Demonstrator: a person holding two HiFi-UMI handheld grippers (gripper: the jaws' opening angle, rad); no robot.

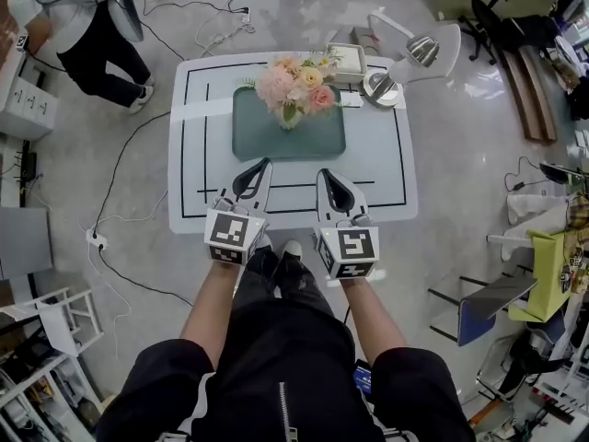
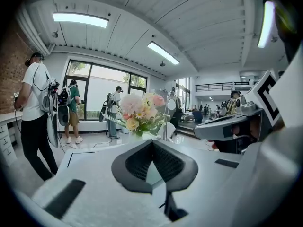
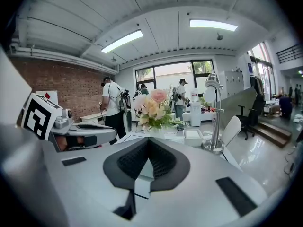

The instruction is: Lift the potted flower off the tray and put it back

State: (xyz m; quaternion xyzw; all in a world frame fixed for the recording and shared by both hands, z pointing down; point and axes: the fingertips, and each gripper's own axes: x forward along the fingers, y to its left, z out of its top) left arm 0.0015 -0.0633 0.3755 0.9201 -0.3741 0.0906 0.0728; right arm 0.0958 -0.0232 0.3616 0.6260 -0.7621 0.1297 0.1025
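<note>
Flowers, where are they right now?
In the head view, the potted flower stands at the far end of the green tray, in the middle of the white table, just left of the white box.

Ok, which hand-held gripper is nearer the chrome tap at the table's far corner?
Right. The right hand-held gripper hovers at the near side of the table, with the tap ahead and slightly to its right. The left hand-held gripper is beside it, farther across from the tap.

The potted flower (image 1: 296, 88) stands on the tray (image 1: 317, 144), in the middle of the table (image 1: 379, 168).
</note>
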